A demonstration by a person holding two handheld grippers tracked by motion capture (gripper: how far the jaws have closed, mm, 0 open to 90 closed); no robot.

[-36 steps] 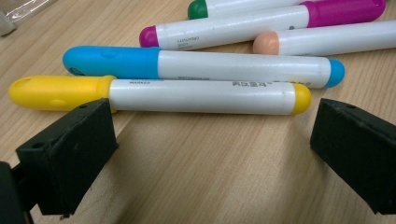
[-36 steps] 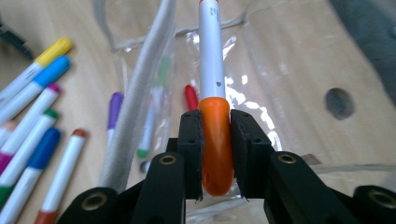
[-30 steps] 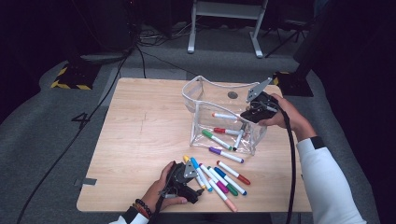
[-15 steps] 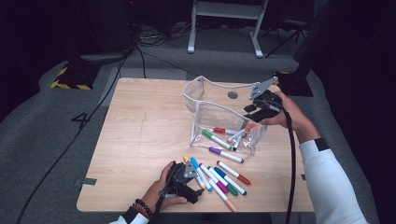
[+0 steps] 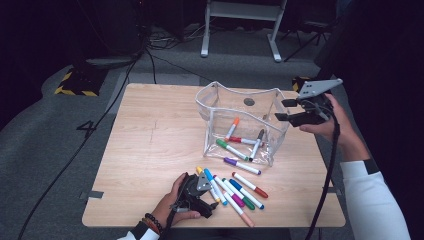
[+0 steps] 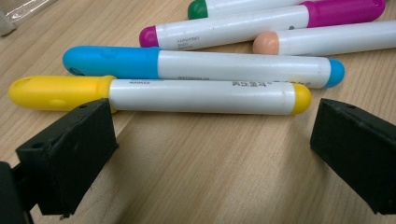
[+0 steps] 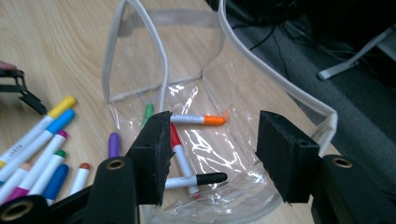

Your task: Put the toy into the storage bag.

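A clear plastic pouch (image 5: 214, 125) (image 7: 135, 60) stands open on the wooden table (image 5: 150, 145). Inside lie an orange marker (image 5: 232, 127) (image 7: 198, 120), a red one (image 5: 242, 141) (image 7: 180, 156), a black one (image 5: 257, 142) (image 7: 196, 179) and a green one (image 5: 231, 149). My right gripper (image 5: 282, 110) (image 7: 212, 149) hovers above the pouch's right rim. Its jaws have just been opening and hold nothing. My left gripper (image 5: 206, 192) (image 6: 212, 140) rests open on the table. A yellow marker (image 6: 187, 95) lies just beyond its jaws, with a blue marker (image 6: 187, 65) behind that.
A purple marker (image 5: 241, 165) (image 7: 113, 144) lies in front of the pouch. Several more markers (image 5: 235, 192) are fanned out beside the left gripper near the table's front edge. Cables, hazard tape (image 5: 75, 85) and a stand's legs (image 5: 240, 15) are on the floor beyond.
The right gripper has lifted out of the pouch and moved to the right, and its jaws stand wider. The left gripper has not moved.
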